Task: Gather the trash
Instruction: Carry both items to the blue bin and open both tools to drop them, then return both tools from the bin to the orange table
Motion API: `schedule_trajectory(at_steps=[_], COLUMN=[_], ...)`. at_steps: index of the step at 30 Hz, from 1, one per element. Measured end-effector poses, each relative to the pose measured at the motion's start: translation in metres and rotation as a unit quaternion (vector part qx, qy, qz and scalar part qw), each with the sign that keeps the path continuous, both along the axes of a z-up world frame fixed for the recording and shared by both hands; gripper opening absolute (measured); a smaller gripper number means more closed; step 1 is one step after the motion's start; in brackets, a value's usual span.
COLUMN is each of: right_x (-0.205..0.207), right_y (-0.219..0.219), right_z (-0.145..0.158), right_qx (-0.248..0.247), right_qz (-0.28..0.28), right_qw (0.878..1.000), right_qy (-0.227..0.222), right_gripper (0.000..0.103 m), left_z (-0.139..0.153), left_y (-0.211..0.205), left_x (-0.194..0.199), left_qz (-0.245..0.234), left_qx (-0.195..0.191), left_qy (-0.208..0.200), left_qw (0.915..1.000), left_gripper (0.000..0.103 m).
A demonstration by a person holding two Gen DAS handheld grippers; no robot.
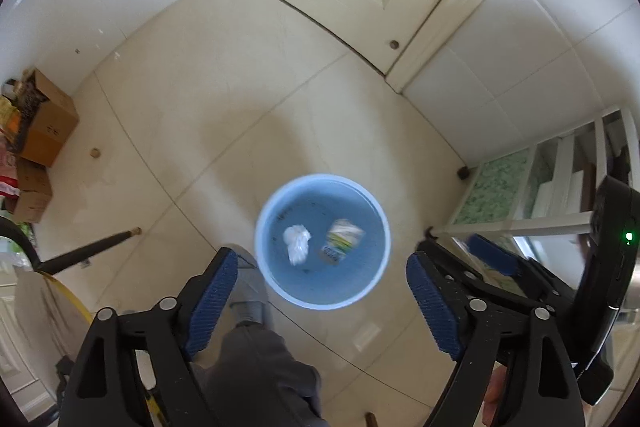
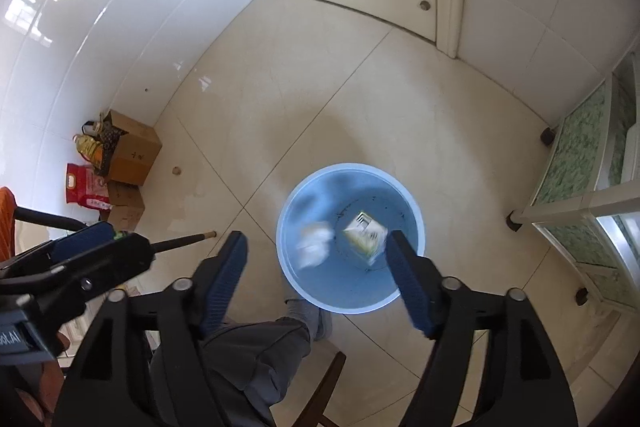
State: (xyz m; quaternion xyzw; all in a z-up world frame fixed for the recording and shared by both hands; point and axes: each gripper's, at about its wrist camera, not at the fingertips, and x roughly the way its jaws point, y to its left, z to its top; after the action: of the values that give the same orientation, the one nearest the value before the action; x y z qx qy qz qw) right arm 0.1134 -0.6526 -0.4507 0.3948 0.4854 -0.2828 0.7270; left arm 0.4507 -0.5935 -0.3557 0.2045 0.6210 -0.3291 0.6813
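**Over the bin, both jaws wide and empty**

Above the blue bin [image 1: 322,242] both tools hang nose-down; the left gripper [image 1: 320,291] has its blue pads spread far apart with nothing between them; the right gripper [image 2: 316,283] stands just as wide, and nothing is pinched there either

Down inside the bin lie two pieces of trash: a crumpled white tissue [image 1: 297,243] toward the left, and a small printed carton [image 1: 342,239] just beside it, the two apart by a narrow gap; from the right wrist view both look smeared, so whether they are at rest or tumbling I cannot tell

Judging by that, this is the drop step, and the way to do it well is plain: keep the jaws held open and centred over the mouth of the bin until the pieces lie flat on the bottom; lift straight up, no sideways sweep, so a finger does not clip the rim and tip the bin; the person's grey-trousered leg [image 1: 256,371] and socked foot sit right against the near wall, which leaves little room on that side

Relative to the jaws, tissue and carton sit well below the fingertips, framed between the left pair; the right pair's right finger overlaps the carton's edge only in the line of sight, not by touch
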Motion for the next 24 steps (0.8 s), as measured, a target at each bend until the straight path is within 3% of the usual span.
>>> schedule_trajectory(at_steps=[3,9,13,18,20,24], right_x=[-0.009,-0.025,-0.024,-0.007,0.003,0.026], right_y=[0.002,0.013,0.03,0.068,0.09,0.136], right_z=[0.008,0.045,0.087,0.154,0.184,0.234], right_qx=[-0.012,-0.037,-0.069,-0.115,-0.136,-0.174], right_qz=[-0.021,-0.045,-0.038,-0.006,0.011,0.054], right_qw=[1.0,0.998,0.996,0.989,0.984,0.97], right_qy=[-0.003,-0.022,-0.043,-0.089,-0.113,-0.159], right_gripper=[0.103,0.103,0.103,0.103,0.103,0.103], left_z=[0.015,0.075,0.121,0.18,0.207,0.246], left_y=[0.001,0.036,0.087,0.168,0.209,0.282], left_x=[-0.015,-0.043,-0.062,-0.078,-0.087,-0.103], left_qz=[0.005,-0.008,0.003,0.032,0.05,0.087], left_qx=[-0.006,-0.05,-0.091,-0.139,-0.157,-0.18], left_qy=[-0.021,-0.067,-0.105,-0.168,-0.205,-0.256], left_qw=[0.9997,0.9964,0.9903,0.9754,0.9649,0.9457], left_gripper=[0.084,0.086,0.087,0.089,0.095,0.096])
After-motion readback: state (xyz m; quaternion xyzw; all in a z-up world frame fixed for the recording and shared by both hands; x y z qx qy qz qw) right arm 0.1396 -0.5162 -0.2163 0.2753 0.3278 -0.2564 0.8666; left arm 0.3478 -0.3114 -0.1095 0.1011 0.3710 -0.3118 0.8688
